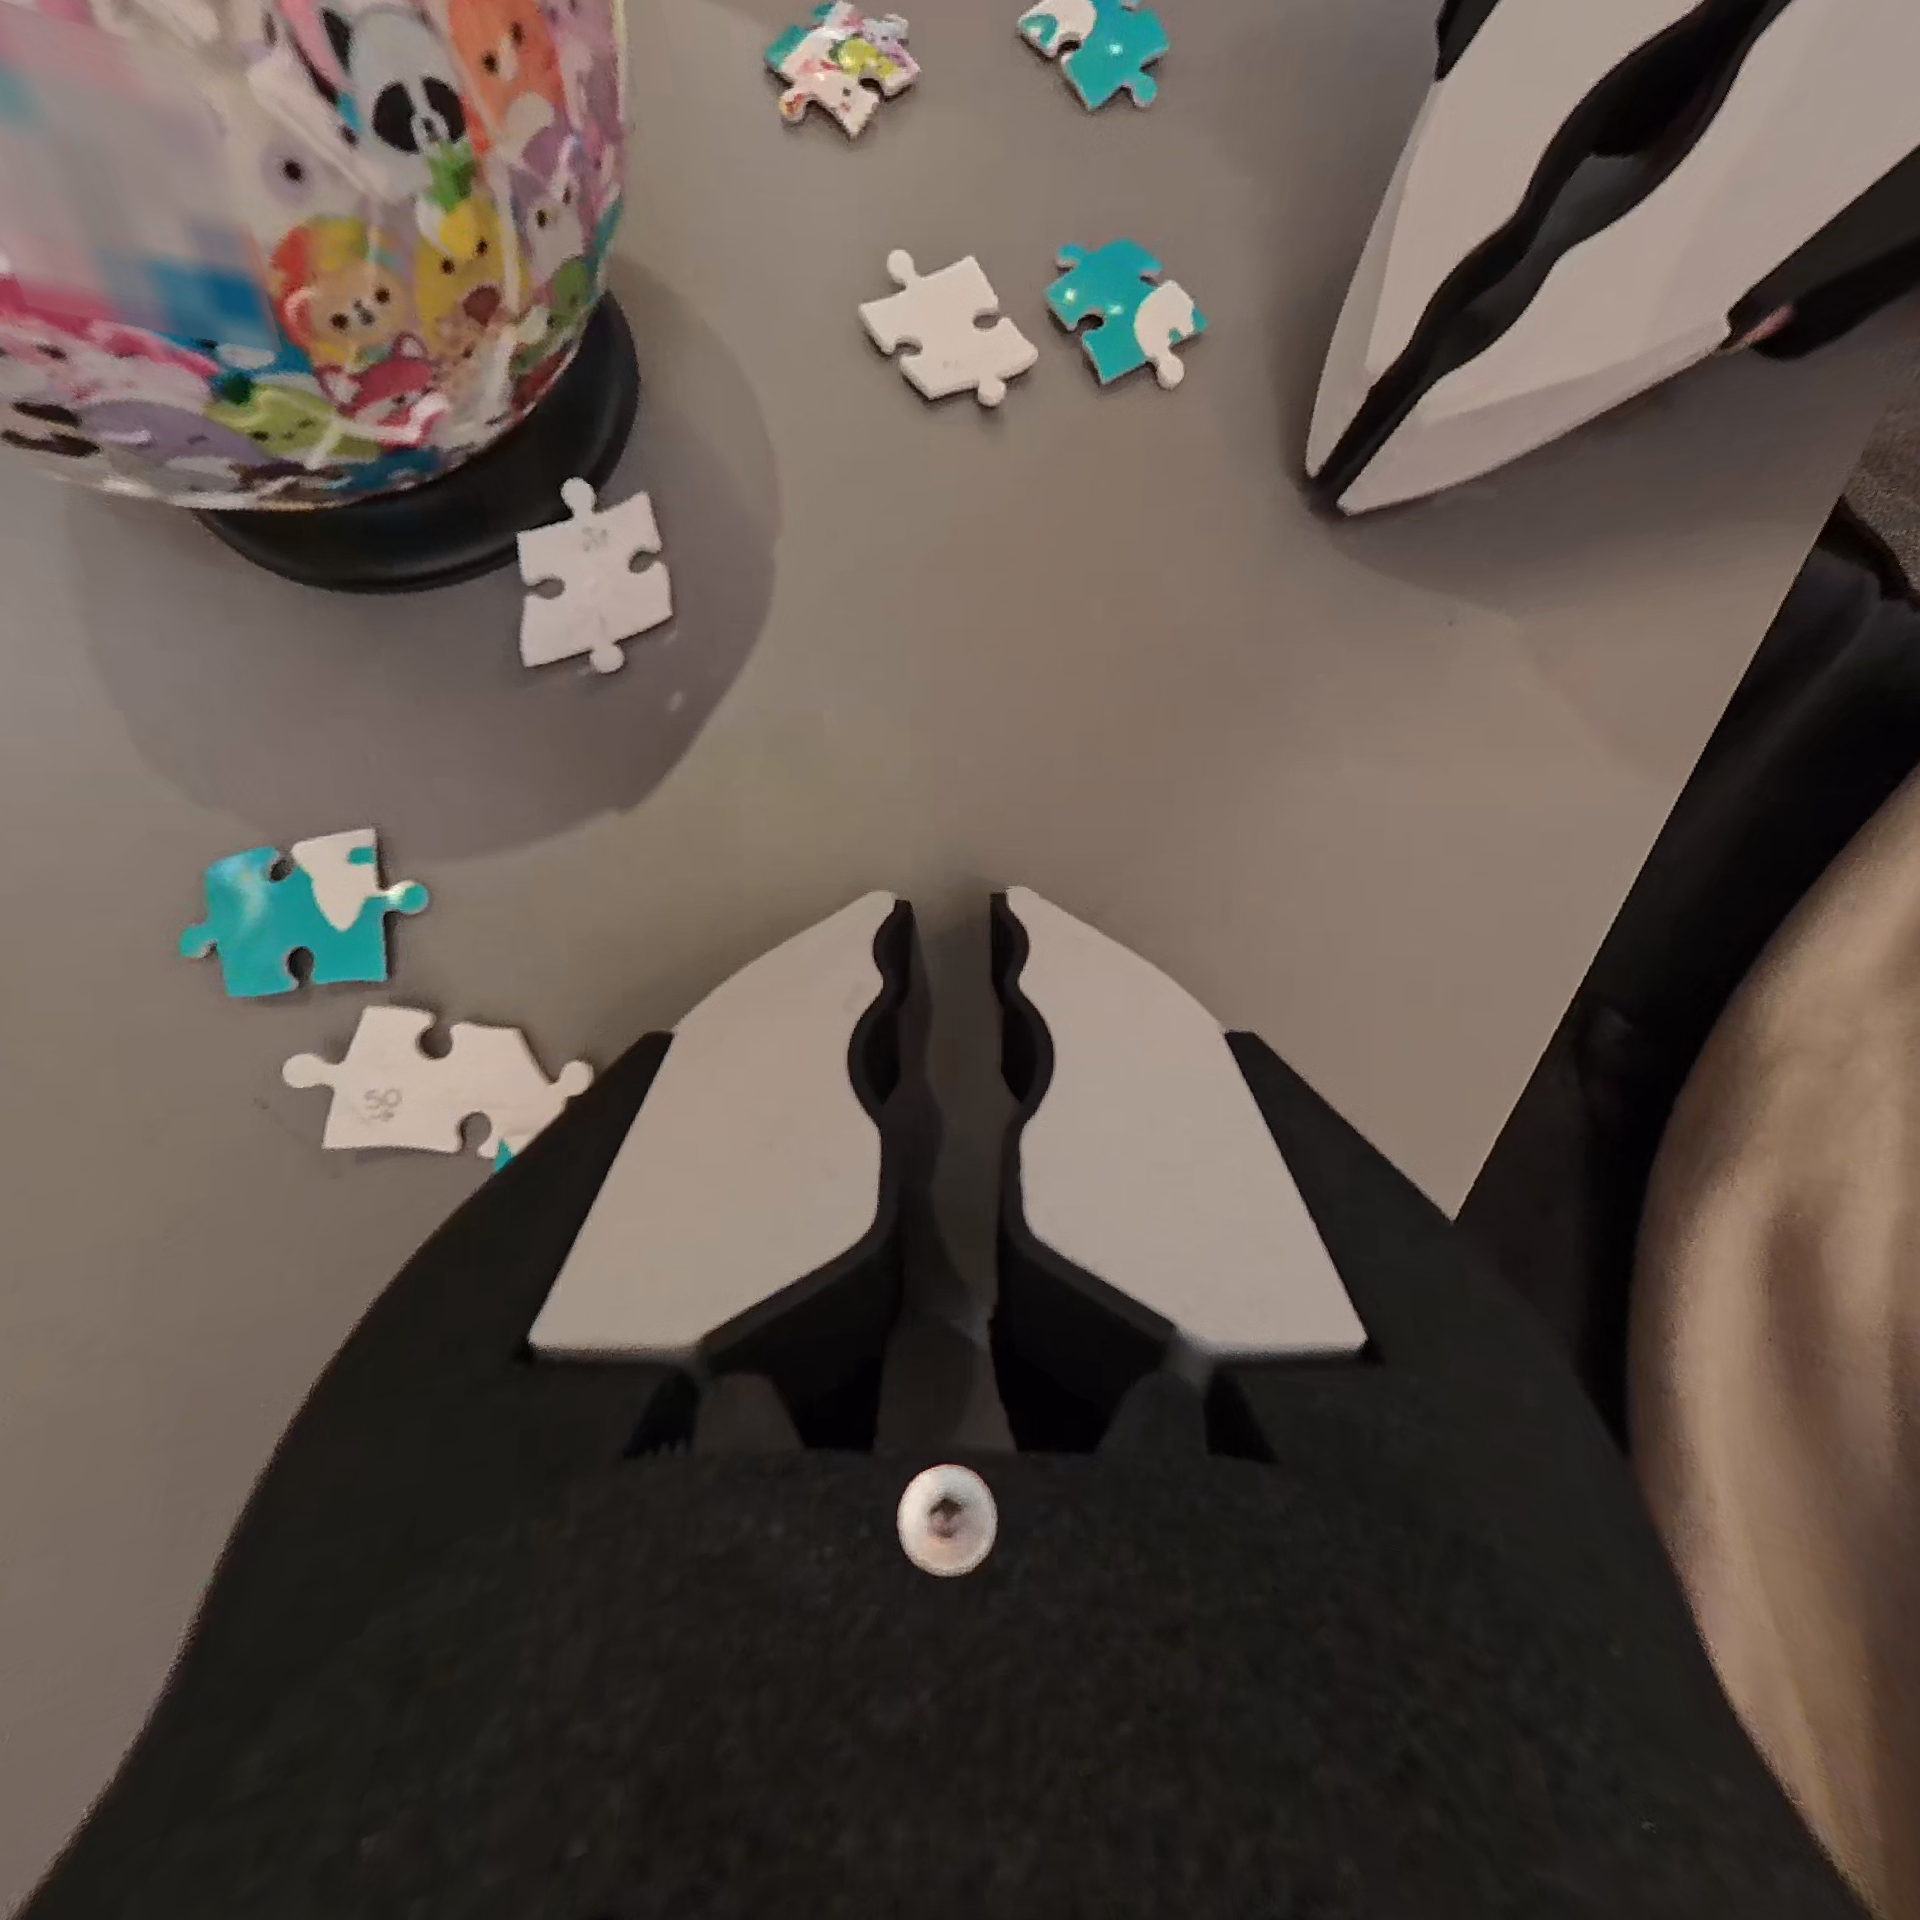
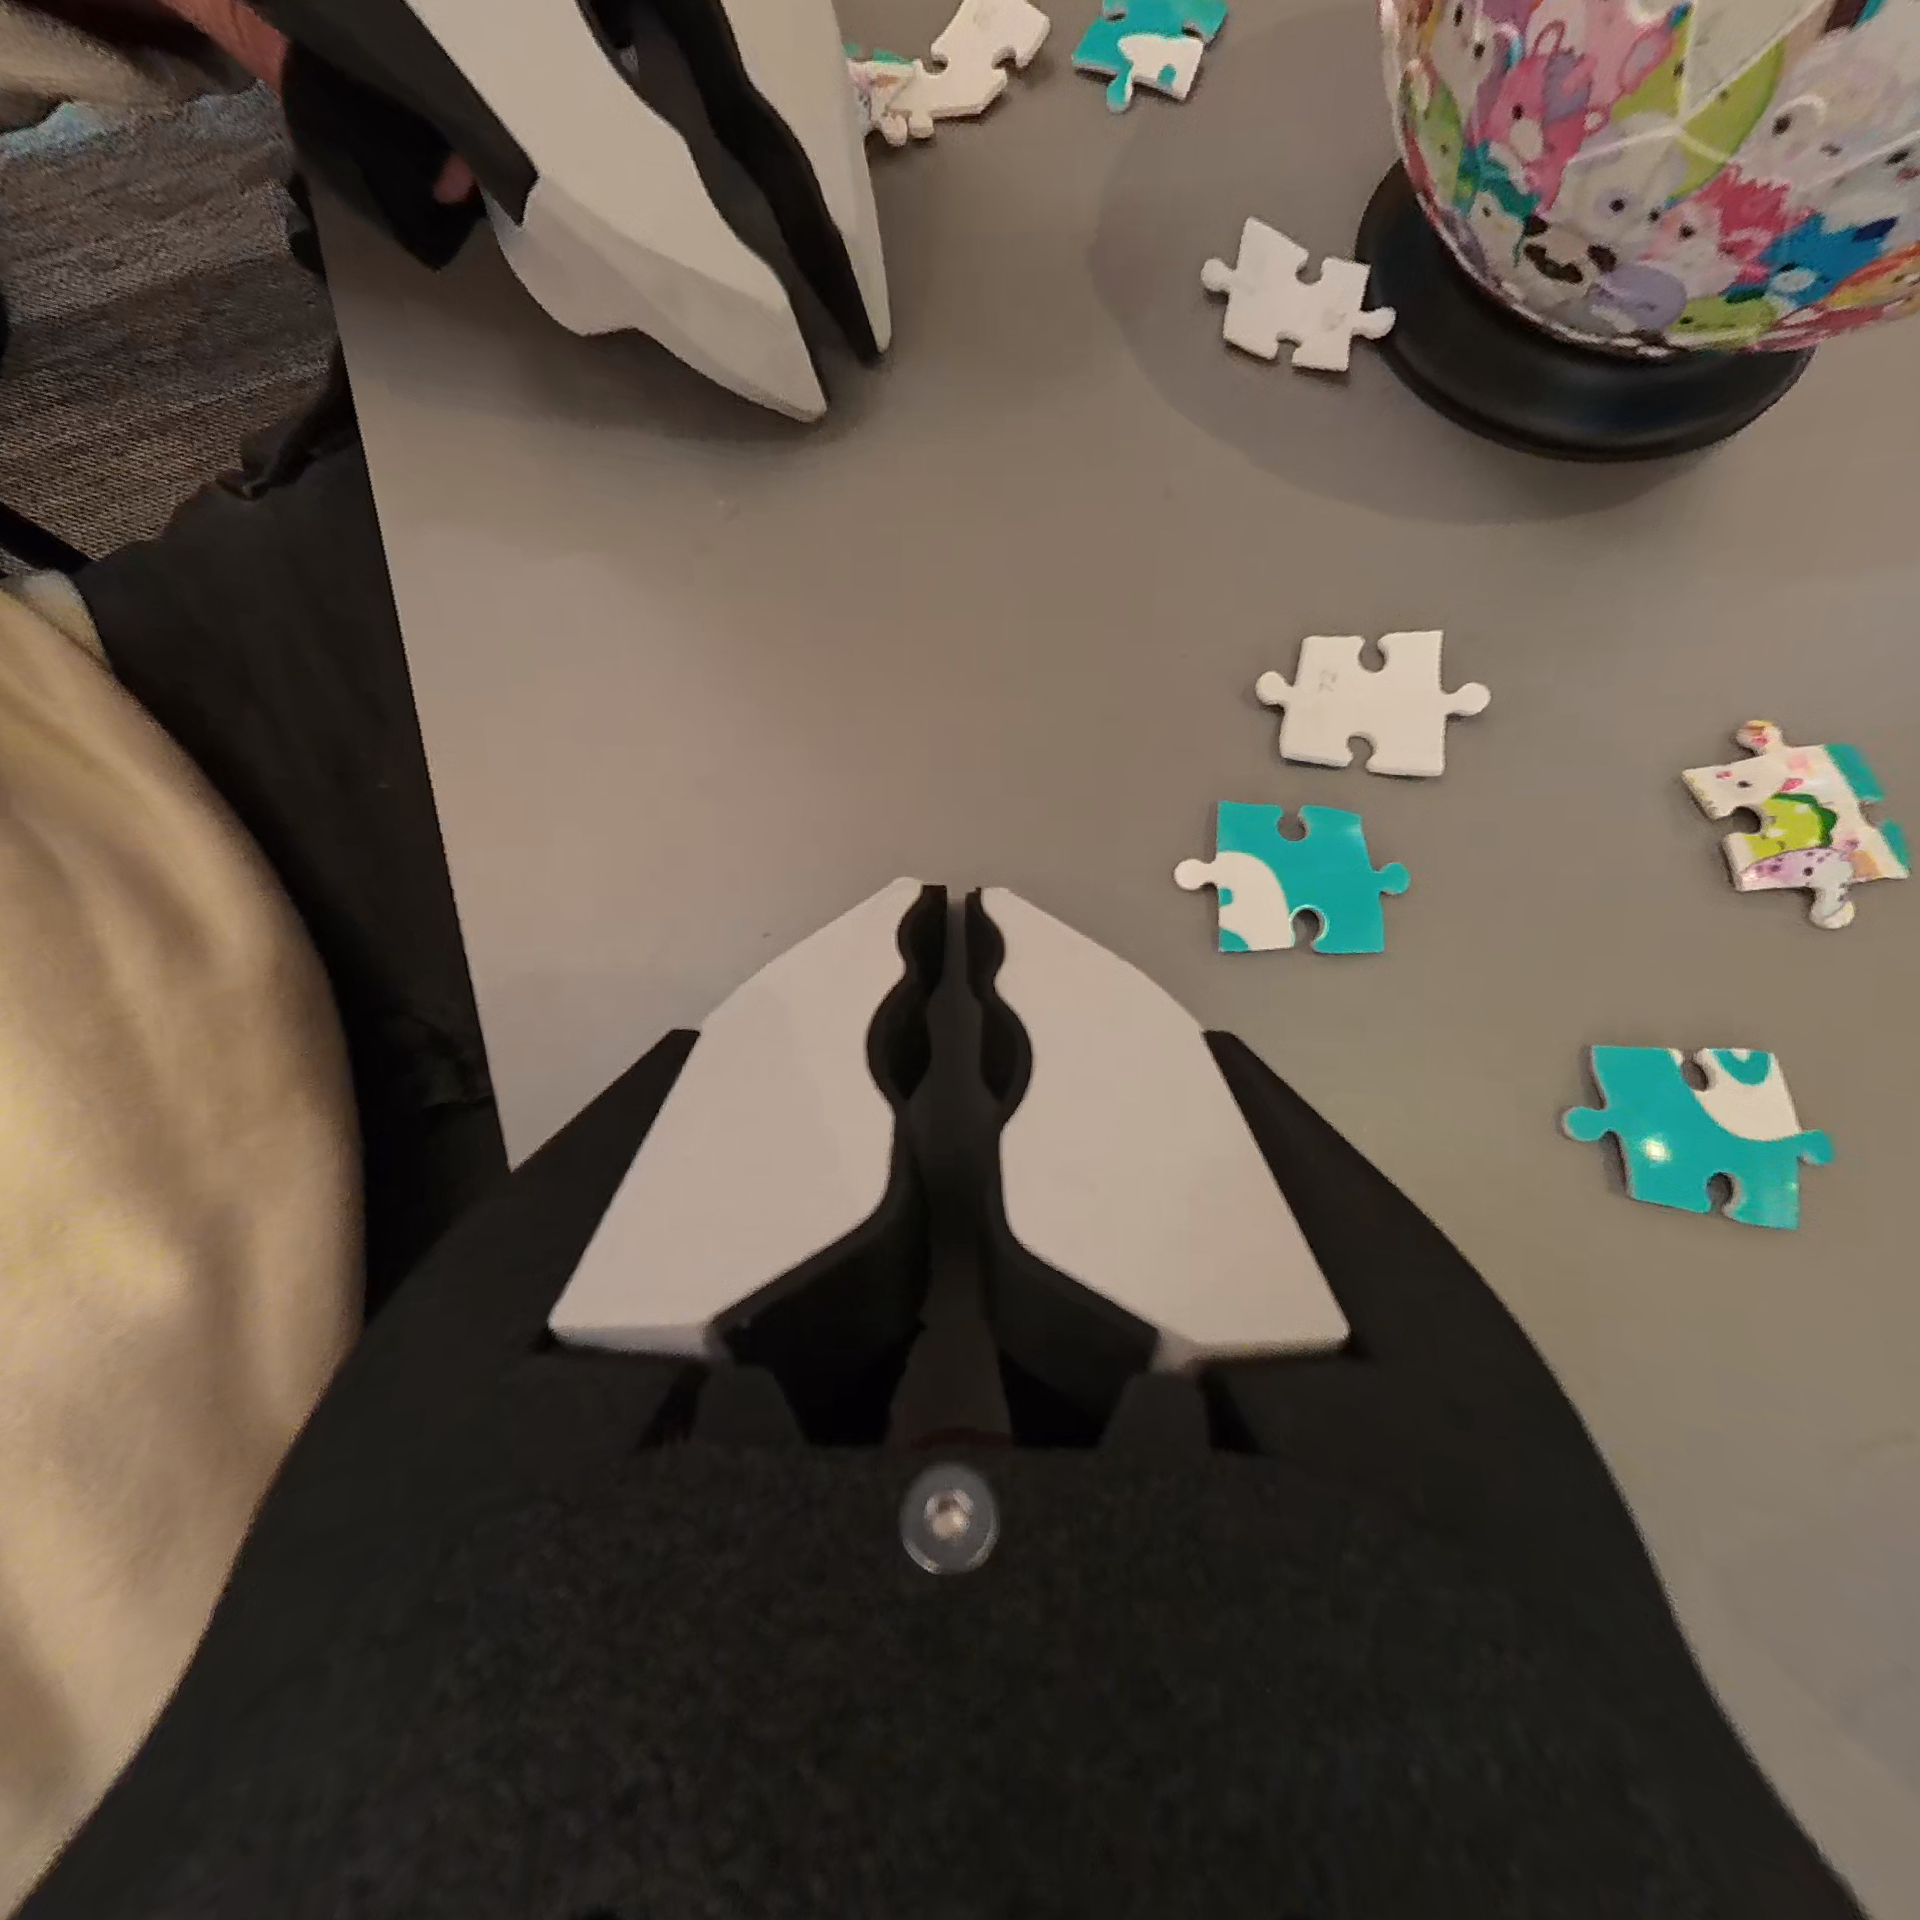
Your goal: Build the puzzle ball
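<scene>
Colourful cartoon-printed puzzle ball [image 1: 301, 239] on its black round stand [image 1: 436, 520] — grey table [image 1: 1039, 727] mid-area bare.
Left gripper [image 1: 951, 909] slightly parted, right gripper [image 2: 948, 894] nearly clenched — both empty, near the table edge; 7 loose pieces, 1 white piece [image 1: 594, 577] touching the stand.

a flat grey table [image 1: 1039, 748] fills most of both views, its top matte and plain, with soft shadows lying on it. along the table's near edge runs a band of black material [image 2: 405, 790] (cloth or padding, hard to tell which), creased in places and touching the edge. beyond that band, farther from the table, lies a broad fold of pale beige fabric [image 2: 156, 1091], smooth and slightly blurred. past the table's corner, beside the black band, a patch of speckled grey textile [image 2: 156, 270] shows, rougher in weave than the beige fabric and darker than the table.
</scene>
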